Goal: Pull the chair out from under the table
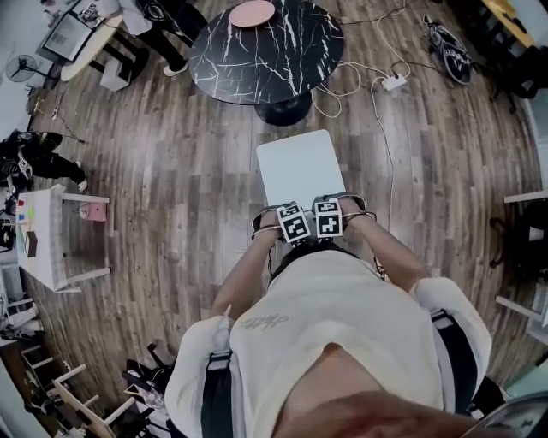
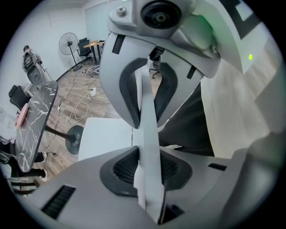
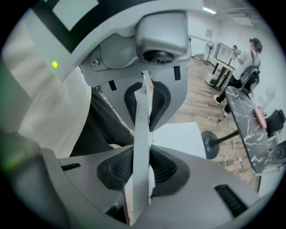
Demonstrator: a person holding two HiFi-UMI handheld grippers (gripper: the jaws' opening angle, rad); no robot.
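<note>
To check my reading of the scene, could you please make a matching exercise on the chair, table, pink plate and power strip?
1 white chair
2 black marble table
3 pink plate
4 power strip

A on the floor, right of the table
B on the tabletop
C backrest clamped by left gripper and right gripper
D beyond the chair

Pairs: 1-C, 2-D, 3-B, 4-A

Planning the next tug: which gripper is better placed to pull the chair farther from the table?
Neither clearly: left gripper and right gripper both clamp the chair back side by side, near its middle.
</note>
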